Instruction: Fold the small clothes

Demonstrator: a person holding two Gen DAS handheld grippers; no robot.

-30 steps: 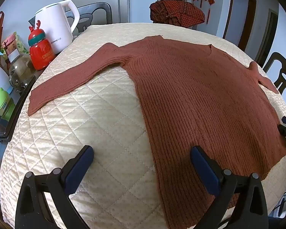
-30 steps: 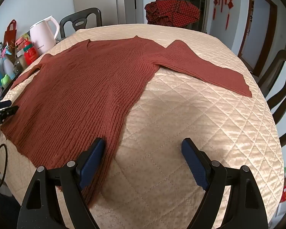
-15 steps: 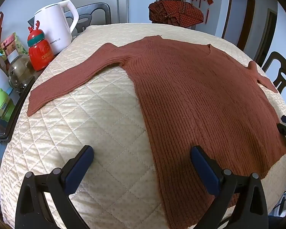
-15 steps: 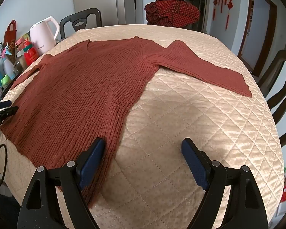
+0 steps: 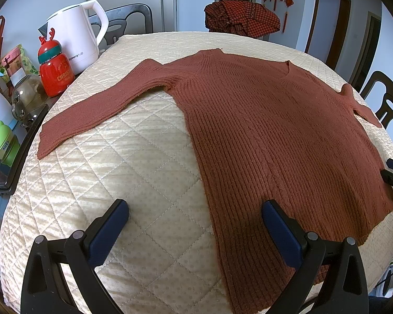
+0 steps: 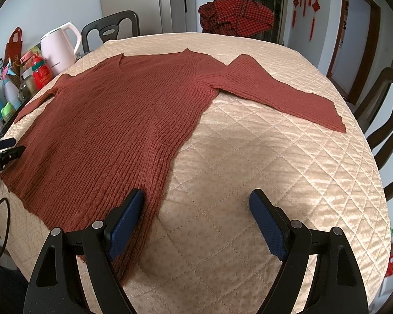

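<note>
If I pinch only the top knit layer at the hem, the rust sweater (image 5: 269, 130) may drag and bunch on the quilted surface (image 5: 144, 183) instead of folding cleanly. My left tongs (image 5: 194, 217) gape wide, empty, the sweater's side edge lying between the fingers; my right tongs (image 6: 195, 206) are equally spread and empty, its other side edge under the left finger, sleeves stretching ahead.

One sweater (image 5: 269, 136), one kettle (image 5: 76, 36), one red bottle (image 5: 55, 73), one checked cloth pile (image 5: 243, 17).
</note>
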